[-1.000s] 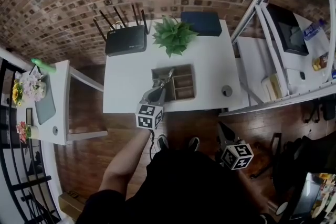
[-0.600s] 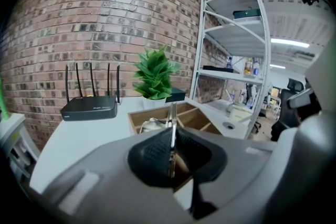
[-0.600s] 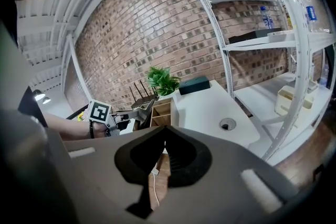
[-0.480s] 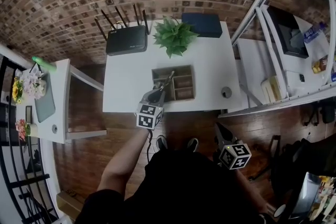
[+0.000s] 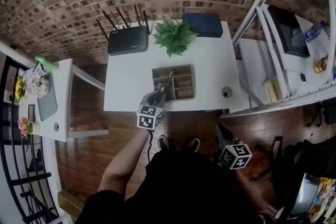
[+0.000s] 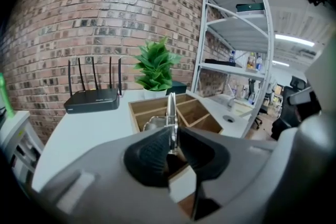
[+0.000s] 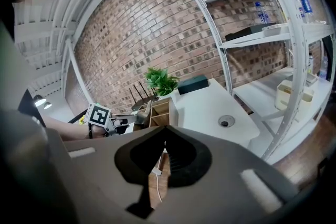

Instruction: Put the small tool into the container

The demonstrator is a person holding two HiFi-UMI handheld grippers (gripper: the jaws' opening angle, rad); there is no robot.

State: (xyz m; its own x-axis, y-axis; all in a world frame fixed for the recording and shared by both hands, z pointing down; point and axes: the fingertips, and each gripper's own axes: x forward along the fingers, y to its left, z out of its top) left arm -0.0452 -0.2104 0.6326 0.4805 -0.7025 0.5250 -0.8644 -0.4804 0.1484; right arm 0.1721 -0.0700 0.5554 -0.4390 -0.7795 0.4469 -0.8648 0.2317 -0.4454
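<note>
Two faults are possible while the left tongs are opening with the slim silver metal tool between the pads, over the partitioned wooden container on the white table; the tool may strike a divider and tip out, or cling to a pad; the right tongs are closed and empty, well apart.

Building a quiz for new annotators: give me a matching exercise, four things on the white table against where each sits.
Things: 1 router; 2 potted plant; 3 dark blue box; 4 wooden container.
Places on the table: A far right corner; B near the front edge; C far left corner; D back, in the middle.
Pairs: 1-C; 2-D; 3-A; 4-B.
</note>
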